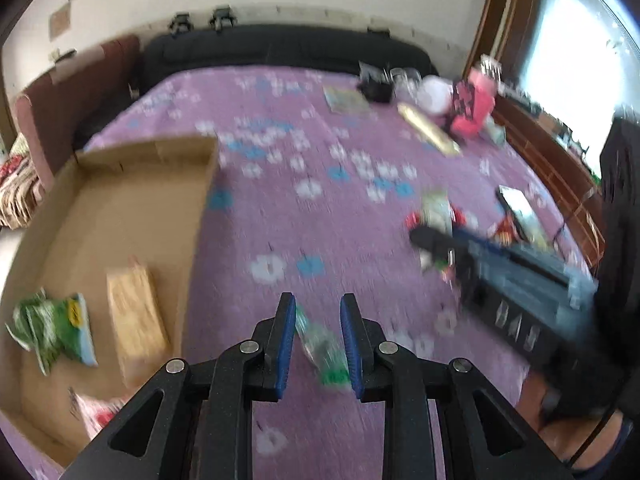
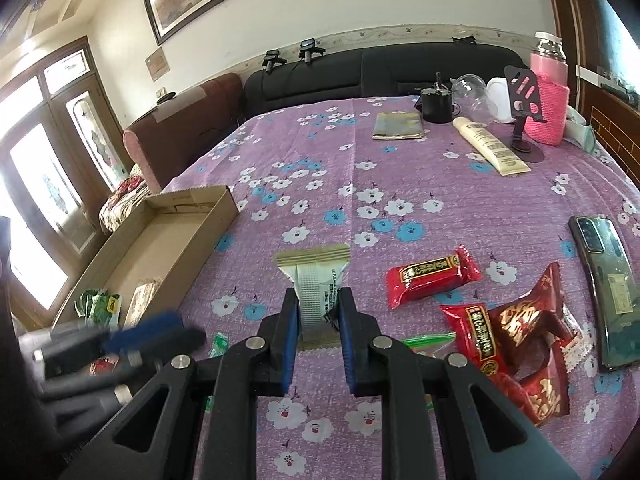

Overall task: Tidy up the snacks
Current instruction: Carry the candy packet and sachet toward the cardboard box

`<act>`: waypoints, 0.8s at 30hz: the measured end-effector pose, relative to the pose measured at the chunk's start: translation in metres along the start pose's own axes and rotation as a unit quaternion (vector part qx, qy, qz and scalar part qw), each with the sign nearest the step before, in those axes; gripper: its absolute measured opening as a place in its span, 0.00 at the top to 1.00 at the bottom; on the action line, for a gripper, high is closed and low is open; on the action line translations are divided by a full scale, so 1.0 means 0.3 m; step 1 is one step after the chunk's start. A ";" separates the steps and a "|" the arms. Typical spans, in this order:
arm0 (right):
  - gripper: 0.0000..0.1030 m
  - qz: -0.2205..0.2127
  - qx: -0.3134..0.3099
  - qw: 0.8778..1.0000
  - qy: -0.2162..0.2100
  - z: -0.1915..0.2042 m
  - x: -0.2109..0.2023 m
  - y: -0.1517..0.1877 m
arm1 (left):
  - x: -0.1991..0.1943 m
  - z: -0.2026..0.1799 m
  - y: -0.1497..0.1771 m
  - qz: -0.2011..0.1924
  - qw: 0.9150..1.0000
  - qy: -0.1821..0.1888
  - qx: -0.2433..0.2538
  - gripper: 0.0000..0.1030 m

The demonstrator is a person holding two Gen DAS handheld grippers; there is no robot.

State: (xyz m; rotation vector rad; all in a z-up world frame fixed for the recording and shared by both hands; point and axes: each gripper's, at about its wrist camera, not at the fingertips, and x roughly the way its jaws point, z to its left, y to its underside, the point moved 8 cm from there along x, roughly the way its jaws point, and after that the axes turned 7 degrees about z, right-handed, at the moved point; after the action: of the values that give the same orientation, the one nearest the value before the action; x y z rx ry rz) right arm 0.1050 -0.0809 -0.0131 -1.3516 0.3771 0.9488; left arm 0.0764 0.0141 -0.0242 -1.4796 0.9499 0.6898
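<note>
The white snack packet [image 2: 313, 280] was held between the closed-in right gripper [image 2: 319, 300] fingers, long axis pointing up-frame; the cardboard box [image 2: 168, 232] lay at left. The left gripper's [image 1: 318, 312] grip couldn't be judged.

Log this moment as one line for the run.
left gripper: around green packet | right gripper: around white snack | box: partly filled
</note>
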 end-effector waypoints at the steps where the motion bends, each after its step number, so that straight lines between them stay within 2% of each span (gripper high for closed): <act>1: 0.83 0.000 0.003 1.000 0.000 -0.004 -0.002 -0.001 | 0.011 -0.012 0.018 0.007 1.000 -0.002 0.003 0.77; 4: 0.83 -0.002 0.007 1.000 -0.002 -0.010 -0.007 -0.006 | 0.031 -0.031 0.044 0.014 0.999 -0.028 0.015 0.77; 6: 0.83 -0.004 0.008 1.000 -0.004 -0.009 -0.011 -0.008 | 0.042 -0.029 0.048 0.011 0.998 -0.052 0.018 0.71; 10: 0.83 -0.005 0.008 1.000 -0.008 -0.005 -0.017 -0.008 | 0.075 -0.017 0.046 0.016 0.998 -0.062 0.013 0.69; 16: 0.83 -0.005 0.008 1.000 -0.010 0.001 -0.017 -0.007 | 0.093 -0.007 0.043 0.000 0.998 -0.066 0.012 0.70; 18: 0.83 -0.005 0.007 1.000 -0.009 0.001 -0.017 -0.007 | 0.093 -0.003 0.041 -0.007 0.997 -0.069 0.013 0.79; 24: 0.83 -0.004 0.004 1.000 -0.009 0.013 -0.012 -0.003 | 0.089 0.012 0.033 -0.014 0.999 -0.045 -0.002 0.80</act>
State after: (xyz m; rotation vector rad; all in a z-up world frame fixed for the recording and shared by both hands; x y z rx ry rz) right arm 0.1024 -0.0784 -0.0092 -1.3350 0.3604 0.9518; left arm 0.0814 0.0133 -0.0525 -1.4503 0.8572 0.7329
